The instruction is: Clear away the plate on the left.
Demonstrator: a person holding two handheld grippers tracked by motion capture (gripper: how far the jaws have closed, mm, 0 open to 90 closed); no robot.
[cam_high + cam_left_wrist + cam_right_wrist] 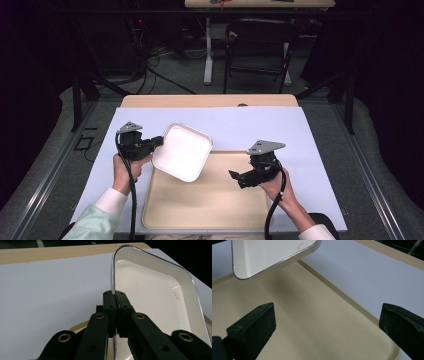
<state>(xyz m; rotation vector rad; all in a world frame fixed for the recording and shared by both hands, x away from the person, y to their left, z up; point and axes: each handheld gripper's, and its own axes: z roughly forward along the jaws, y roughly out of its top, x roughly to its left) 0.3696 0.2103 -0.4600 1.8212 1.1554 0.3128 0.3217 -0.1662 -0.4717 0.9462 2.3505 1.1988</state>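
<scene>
Left gripper [115, 305]: black jaws pressed together on the thin metal rim of the shallow white square dish with rounded corners [182, 151]. The bite is small and at one edge only; the rest of the dish hangs free, tilted, its hollow face turned up and away from the hand.

Dish, position: lifted above the far-left corner of the flat beige plastic tray [210, 205], not touching it.

Right gripper [250, 175]: jaws spread wide, holding nothing, hovering above the tray's right half, well apart from the dish.

Tray, position: on the pale blue-white sheet [300, 135] covering the wooden table [210, 100], near the person's edge.

Risks, as I judge them:
- The rim may slip or pivot between the jaws, since the dish's weight hangs entirely to one side of the pinch; it would drop onto the tray.
- A quick swing of the left hand could make the dish twist in the grip.
- If the right gripper comes in to help, its open jaws could knock the free corner before closing.

Differences between views:
- Left gripper view: shows the exact pinch, rim caught between the pads [110, 302], and faint specks on the dish's inner face.
- Right gripper view: shows the dish's lower corner [274, 255] hanging clear above the tray [317, 322], with a shadow beneath.
- High view: shows both hands and the whole layout.
</scene>
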